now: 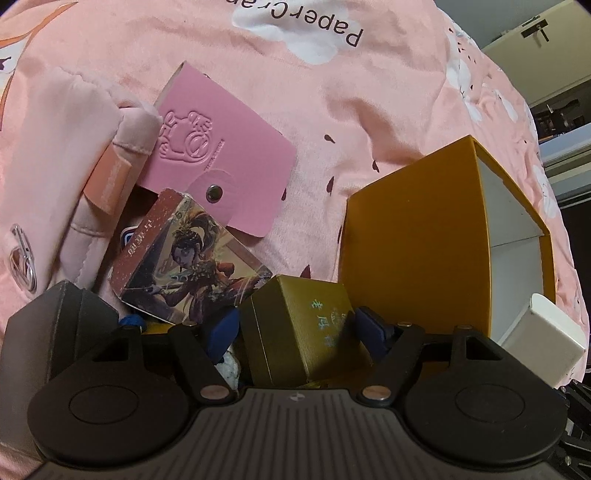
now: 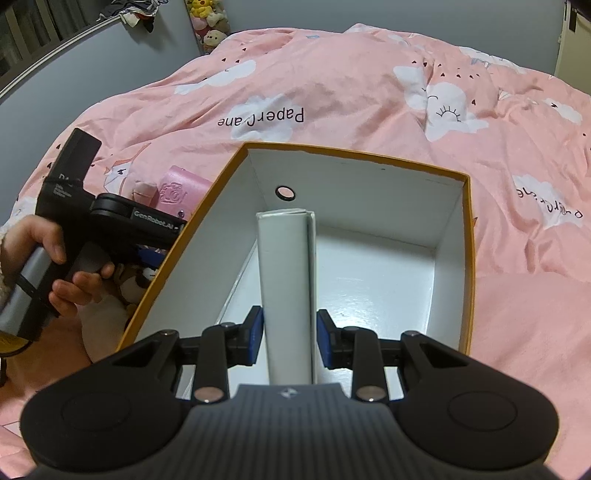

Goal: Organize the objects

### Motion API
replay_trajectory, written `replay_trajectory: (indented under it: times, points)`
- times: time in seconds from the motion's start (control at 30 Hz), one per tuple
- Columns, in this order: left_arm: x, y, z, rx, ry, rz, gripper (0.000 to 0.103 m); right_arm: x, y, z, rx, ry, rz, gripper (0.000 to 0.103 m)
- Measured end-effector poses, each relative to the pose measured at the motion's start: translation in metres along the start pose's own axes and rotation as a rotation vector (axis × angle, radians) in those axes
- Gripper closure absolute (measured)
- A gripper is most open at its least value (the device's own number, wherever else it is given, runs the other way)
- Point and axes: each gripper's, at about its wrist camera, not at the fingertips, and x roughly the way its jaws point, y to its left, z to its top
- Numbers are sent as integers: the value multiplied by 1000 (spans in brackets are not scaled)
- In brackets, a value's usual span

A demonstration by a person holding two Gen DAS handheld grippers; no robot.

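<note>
In the left wrist view my left gripper (image 1: 297, 326) stands open, wide around a small olive-gold box (image 1: 306, 332) with pale lettering; a gap shows beside its blue pads (image 1: 221, 332). Next to that box lie an illustrated card pack (image 1: 184, 258) and a pink snap card holder (image 1: 229, 147). An orange box with a white inside (image 2: 466, 258) sits on the pink bedspread. My right gripper (image 2: 290, 326) is shut on a long white box (image 2: 286, 280), held upright-tilted inside the orange box (image 1: 413, 236). The white box's end (image 1: 546, 339) also shows at the right.
A pale pink pouch (image 1: 74, 166) with a metal clip lies left of the card holder. A black object (image 1: 55, 325) sits at the lower left. A hand (image 2: 55, 254) holds the left gripper (image 2: 110, 218) beside the orange box. Plush toys (image 2: 210, 22) sit by the far wall.
</note>
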Motion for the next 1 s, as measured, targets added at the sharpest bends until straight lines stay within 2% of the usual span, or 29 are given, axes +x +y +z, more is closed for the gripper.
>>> replay_trajectory:
  times: [0.1,0.17,0.33,0.43,0.57,0.77,0.9,1.0]
  points:
    - [-5,0,3,-32,41,7,18,-3,3,-1,-4,-2,-2,71]
    - [-10,-5,5,-19,70,31,19,-6,3,-2,-8,-3,-4,71]
    - [1,4,4,-39,68,11,17,-7,1,-3,1,-5,-5,71]
    - [4,6,3,-53,41,4,17,-7,2,-3,1,-8,2,71]
    - [1,6,0,-45,20,-16,26,-5,3,-4,0,2,4,71]
    - [-16,0,-11,-37,-54,0,29,-5,3,-7,4,9,-2,71]
    - [-35,-2,-18,-4,-102,1,40,-8,1,-8,-8,13,-12,71]
    - [-46,-1,-19,11,-117,-4,41,-8,0,-9,-8,15,-18,71]
